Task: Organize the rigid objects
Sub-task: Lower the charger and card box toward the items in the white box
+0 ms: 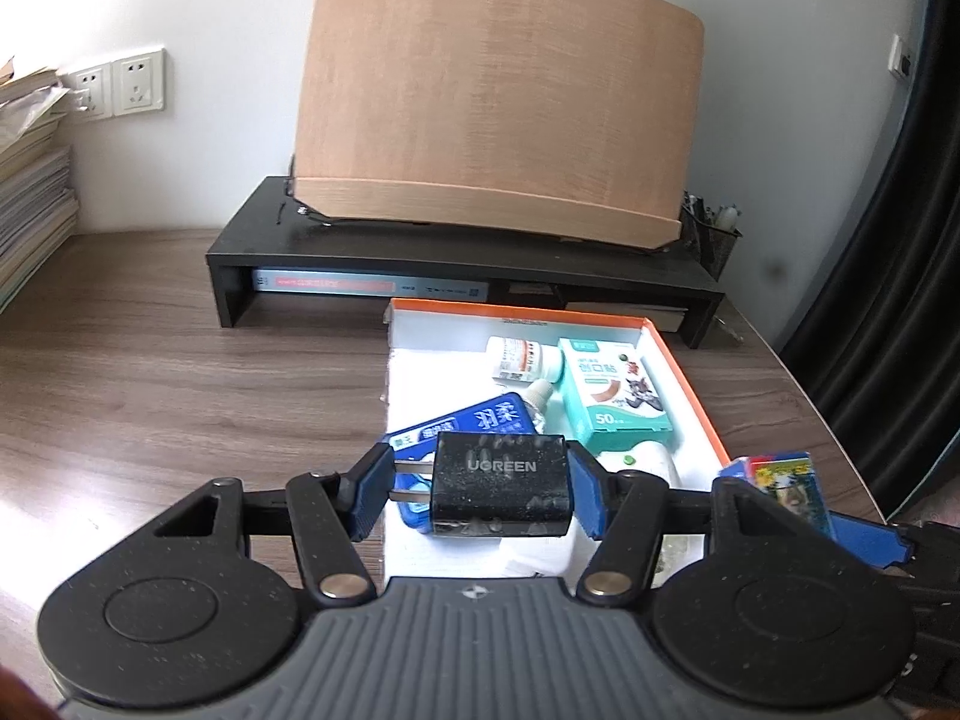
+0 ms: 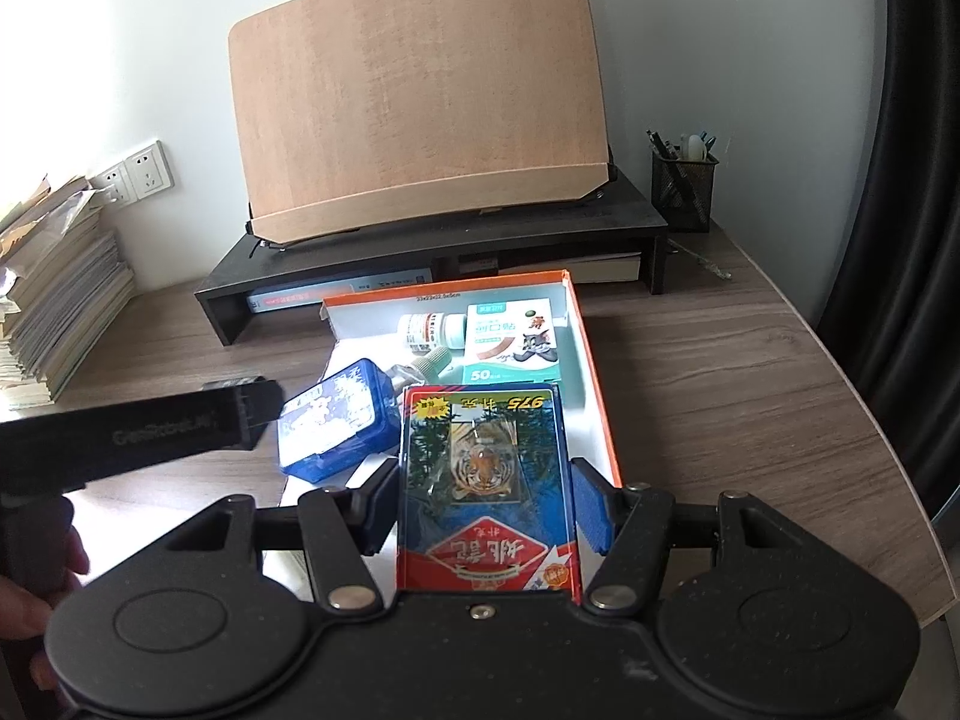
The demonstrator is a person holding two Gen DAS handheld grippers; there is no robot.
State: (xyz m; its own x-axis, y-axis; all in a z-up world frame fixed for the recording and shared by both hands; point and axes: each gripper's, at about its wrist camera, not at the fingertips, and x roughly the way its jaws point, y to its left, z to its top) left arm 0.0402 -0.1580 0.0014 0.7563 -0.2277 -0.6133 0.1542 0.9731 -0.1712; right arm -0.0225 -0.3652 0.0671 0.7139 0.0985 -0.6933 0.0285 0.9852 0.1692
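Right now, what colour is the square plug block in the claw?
Black square plug block with grey lettering, clearest in the left wrist view.

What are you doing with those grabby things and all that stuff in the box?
A person is tidying small things into a white box with an orange rim on a desk. The left hand-held gripper grips a black charger plug above the box. The right hand-held gripper holds a card pack with a tiger picture. Already in the box lie a blue bottle, a white pill bottle and a plaster box.
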